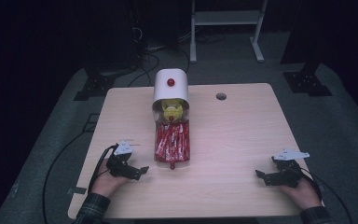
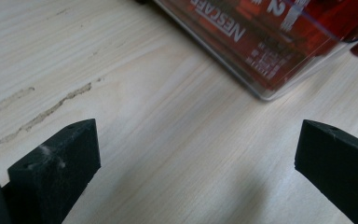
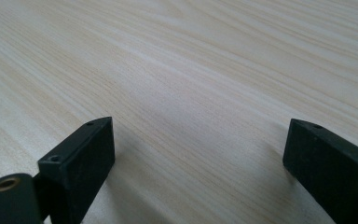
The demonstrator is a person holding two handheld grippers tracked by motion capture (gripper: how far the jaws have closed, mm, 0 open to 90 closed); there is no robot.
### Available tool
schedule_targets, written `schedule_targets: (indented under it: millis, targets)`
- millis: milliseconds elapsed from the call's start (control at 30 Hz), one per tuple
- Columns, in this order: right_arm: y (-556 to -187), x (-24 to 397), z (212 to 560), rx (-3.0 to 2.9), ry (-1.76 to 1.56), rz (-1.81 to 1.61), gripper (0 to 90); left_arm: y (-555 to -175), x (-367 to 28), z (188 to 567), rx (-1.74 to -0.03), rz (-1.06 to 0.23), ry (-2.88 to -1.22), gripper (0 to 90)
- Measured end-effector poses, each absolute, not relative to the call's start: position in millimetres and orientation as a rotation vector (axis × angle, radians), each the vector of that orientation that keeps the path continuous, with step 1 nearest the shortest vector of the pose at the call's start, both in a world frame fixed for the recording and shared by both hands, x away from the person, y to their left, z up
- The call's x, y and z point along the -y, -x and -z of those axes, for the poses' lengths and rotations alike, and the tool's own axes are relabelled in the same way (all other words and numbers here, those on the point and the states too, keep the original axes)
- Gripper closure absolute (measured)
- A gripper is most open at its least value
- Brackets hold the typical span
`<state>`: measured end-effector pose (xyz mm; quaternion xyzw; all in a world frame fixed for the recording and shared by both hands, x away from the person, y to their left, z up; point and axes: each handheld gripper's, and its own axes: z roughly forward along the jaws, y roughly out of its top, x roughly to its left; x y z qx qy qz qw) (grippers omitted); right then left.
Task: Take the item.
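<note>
Red sachet box [image 1: 172, 143] just beside left gripper [image 1: 141, 171], both grippers wide open, empty

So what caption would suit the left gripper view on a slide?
Open left gripper low over the wooden table, facing a clear tray of red Nescafé sachets.

I see black grippers [image 1: 142, 170] [image 1: 260, 175] with grey three-cornered plates, trailing black cables, and my plaid sleeves [image 1: 92, 210] at the frame's bottom.
</note>
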<state>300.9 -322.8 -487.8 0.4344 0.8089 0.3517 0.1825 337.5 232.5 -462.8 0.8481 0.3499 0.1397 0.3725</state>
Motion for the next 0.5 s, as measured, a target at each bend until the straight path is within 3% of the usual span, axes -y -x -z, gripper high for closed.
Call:
schedule_targets:
  millis: [500]
  targets:
    - [-300.9,322.8,487.8,-2.283,-1.226,-0.993,7.8,-337.6,-230.3,446.0,-0.885,-0.348,-2.105,0.0]
